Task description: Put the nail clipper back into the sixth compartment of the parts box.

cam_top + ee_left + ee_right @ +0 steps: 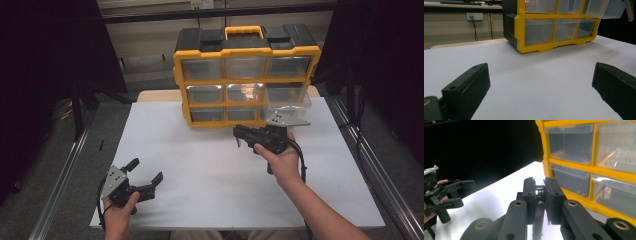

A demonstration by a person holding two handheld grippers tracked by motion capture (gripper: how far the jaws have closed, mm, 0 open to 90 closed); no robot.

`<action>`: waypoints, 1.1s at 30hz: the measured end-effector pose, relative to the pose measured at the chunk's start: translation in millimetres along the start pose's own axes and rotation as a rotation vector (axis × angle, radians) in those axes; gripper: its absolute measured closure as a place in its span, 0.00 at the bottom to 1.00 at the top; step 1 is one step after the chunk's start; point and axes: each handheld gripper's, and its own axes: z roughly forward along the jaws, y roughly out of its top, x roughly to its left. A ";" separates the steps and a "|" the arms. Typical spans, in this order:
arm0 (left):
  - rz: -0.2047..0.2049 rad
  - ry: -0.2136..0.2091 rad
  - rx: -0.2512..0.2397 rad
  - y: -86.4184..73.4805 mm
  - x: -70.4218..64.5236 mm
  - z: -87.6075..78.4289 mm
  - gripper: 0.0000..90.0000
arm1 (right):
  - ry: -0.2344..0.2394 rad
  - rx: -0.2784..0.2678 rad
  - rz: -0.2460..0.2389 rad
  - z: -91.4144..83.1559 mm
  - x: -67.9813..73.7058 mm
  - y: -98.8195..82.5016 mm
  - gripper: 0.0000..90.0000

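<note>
A small shiny metal piece (pixel 539 193) sits pinched between the right tool's (pixel 540 195) jaws, beside the yellow drawer organizer (pixel 599 170).

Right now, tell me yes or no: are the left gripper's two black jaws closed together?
No: in the left gripper view the left gripper has its two black jaws far apart, with only bare white table between them.

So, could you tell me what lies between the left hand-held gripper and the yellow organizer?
Only bare white table separates left hand-held gripper from yellow organizer in the high view.
</note>
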 end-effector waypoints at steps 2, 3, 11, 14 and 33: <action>0.002 0.001 0.001 0.0 0.0 0.0 0.02 | 0.001 -0.010 0.006 -0.6 -1.6 2.9 0.89; 0.000 0.001 0.000 0.0 -0.1 0.0 0.02 | -0.002 -0.012 0.005 -0.8 -1.9 3.9 0.89; 0.002 0.001 0.002 -0.1 -0.4 0.5 0.02 | -0.016 -0.020 0.008 -1.0 -4.3 8.6 0.89; 0.008 0.007 0.003 0.0 0.4 0.0 0.02 | -0.021 -0.027 0.003 -1.6 -5.7 12.3 0.89; 0.004 -0.004 0.000 -0.1 -0.2 0.6 0.02 | -0.043 -0.040 -0.008 -0.6 -11.5 29.9 0.89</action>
